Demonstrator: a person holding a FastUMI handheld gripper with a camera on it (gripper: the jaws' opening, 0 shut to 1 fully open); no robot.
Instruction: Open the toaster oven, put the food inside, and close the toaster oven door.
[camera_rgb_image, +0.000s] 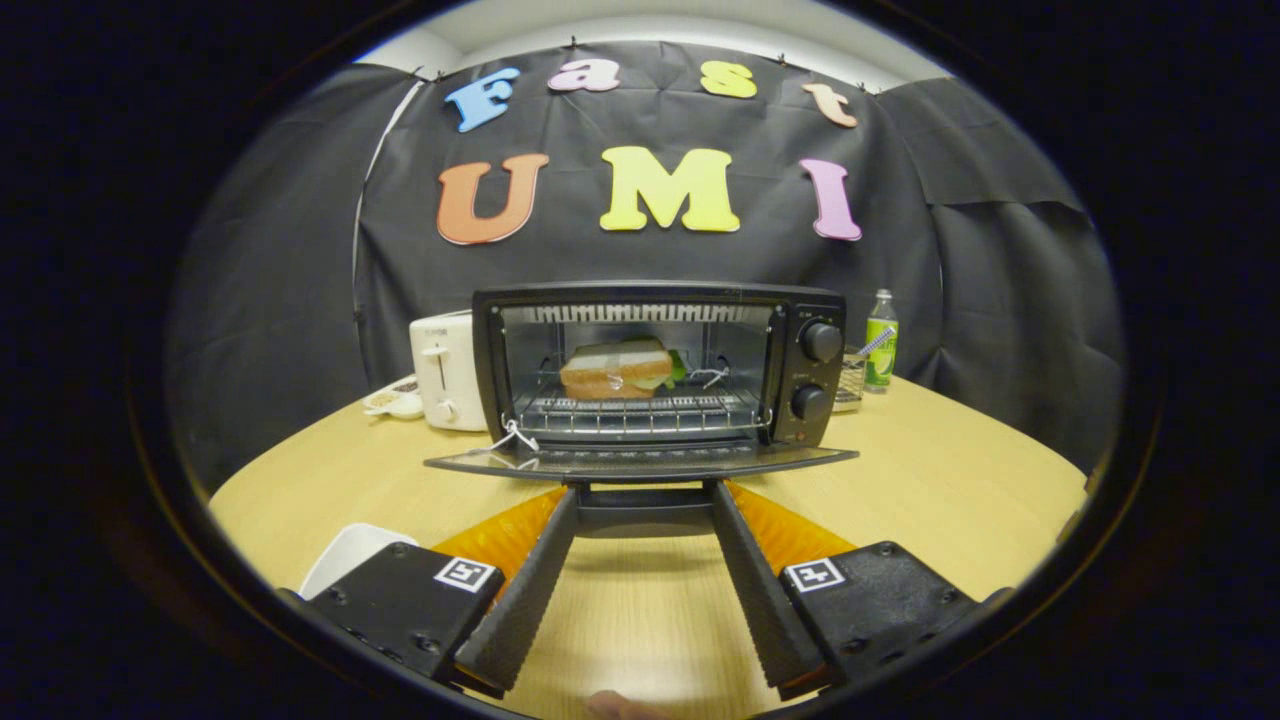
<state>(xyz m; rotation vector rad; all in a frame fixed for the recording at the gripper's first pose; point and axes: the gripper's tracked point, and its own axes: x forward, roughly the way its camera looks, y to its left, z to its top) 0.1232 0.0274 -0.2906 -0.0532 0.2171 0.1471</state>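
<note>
A black toaster oven stands on the wooden table straight ahead of me. Its glass door hangs open, lying flat toward me. A sandwich rests on the wire rack inside the oven. My gripper is open, its two black fingers spread wide. The fingertips reach just under the front edge of the lowered door, on either side of the door handle. Nothing is pressed between the fingers.
A white pop-up toaster stands left of the oven, with a small dish beside it. A green bottle and a glass stand to the oven's right. A white plate lies near my left finger.
</note>
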